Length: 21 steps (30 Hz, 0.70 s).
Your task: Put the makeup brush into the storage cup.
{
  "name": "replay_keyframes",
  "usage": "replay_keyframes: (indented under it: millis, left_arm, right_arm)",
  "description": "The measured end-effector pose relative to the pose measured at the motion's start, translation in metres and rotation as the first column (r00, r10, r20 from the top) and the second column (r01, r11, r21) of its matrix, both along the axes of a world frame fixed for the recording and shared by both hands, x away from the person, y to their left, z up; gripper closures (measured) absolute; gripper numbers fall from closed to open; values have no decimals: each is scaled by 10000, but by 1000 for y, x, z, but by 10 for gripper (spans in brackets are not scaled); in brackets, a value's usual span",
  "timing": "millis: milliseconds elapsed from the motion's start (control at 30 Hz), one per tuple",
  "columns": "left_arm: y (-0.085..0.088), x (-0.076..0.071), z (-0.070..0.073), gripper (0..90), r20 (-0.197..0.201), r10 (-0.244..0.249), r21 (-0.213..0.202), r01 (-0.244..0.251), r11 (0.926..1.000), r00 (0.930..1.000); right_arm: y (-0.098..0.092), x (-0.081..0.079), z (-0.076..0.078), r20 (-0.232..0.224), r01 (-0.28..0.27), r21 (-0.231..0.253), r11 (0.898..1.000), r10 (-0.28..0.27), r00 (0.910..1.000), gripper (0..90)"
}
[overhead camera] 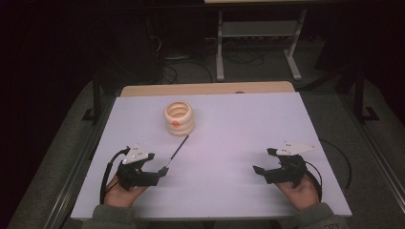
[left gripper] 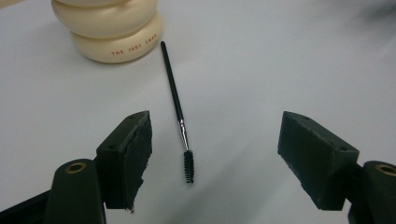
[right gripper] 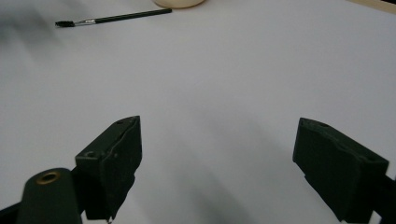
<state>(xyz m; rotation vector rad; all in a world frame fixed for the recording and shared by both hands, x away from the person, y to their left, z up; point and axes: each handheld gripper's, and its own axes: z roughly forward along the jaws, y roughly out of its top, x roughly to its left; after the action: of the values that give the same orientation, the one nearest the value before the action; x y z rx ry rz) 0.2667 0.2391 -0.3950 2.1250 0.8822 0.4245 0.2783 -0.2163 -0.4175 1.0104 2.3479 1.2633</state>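
Two pairs of jaws, both spread wide with nothing between the pads. Your left gripper (left gripper: 215,158) sits low over the surface (left gripper: 280,70), and the little black brush (left gripper: 178,112) lies flat just ahead of it, a little nearer the left jaw than the right. Its bristle end (left gripper: 188,166) points back at you; the thin handle runs away toward the cream holder (left gripper: 109,32). Neither pad touches the brush.

From the high view, that left gripper (overhead camera: 162,167) rests at the near left of the surface, your hand (overhead camera: 122,191) behind it, and the brush (overhead camera: 177,150) slants from just beside the jaw tips up toward the holder (overhead camera: 179,117) — a stack of cream rings, open at the top, with a small orange mark on its front. The handle's far tip ends close to the holder's base.

Your right gripper (overhead camera: 265,162) rests at the near right, well apart from the brush and the holder. In its own view the right gripper (right gripper: 217,163) has only bare surface ahead — the brush (right gripper: 112,18) lies far off at the upper left.
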Motion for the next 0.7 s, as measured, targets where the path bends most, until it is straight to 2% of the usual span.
replay_keyframes:
  millis: [67, 200, 233, 300, 367, 400, 500, 700]
  left_arm:
    - [-1, -1, -1, 259, -83, 92, -93, -93, 9999, 9999]
    - [0, 0, 1, 260, -60, -1, 28, 2, 10000, 10000]
    - [-1, 0, 1, 262, -110, 101, -114, -102, 9999, 9999]
    - [-1, 1, 3, 267, -10, -25, 97, 25, 10000, 10000]
    - [-2, 2, 4, 273, -105, 46, 126, -44, 9999, 9999]
    - [-4, 3, 4, 278, -173, 137, 9, -137, 9999, 9998]
    - [-6, 8, 7, 288, -178, 48, 181, -45, 9998, 9998]
    - [-11, 20, 8, 303, -442, 192, 223, -183, 9996, 9988]
  right_arm:
    - [0, 0, 0, 6, 2, -5, 10000, -2, 10000, 146]
    - [0, 0, 0, 20, 7, -6, 10000, -6, 10000, 146]
    - [0, 0, 0, 19, 5, -11, 10000, -5, 10000, 146]
    - [0, 0, 0, 18, 14, 6, 10000, -14, 10000, 146]
    - [0, 0, 0, -23, 42, 3, 10000, -42, 10000, 146]
    - [0, 0, 0, -6, 46, 0, 10000, -46, 10000, 146]
    - [0, 1, 0, -36, 43, -6, 10000, -43, 10000, 146]
    - [-1, 1, 0, -38, 89, -8, 10000, -89, 10000, 146]
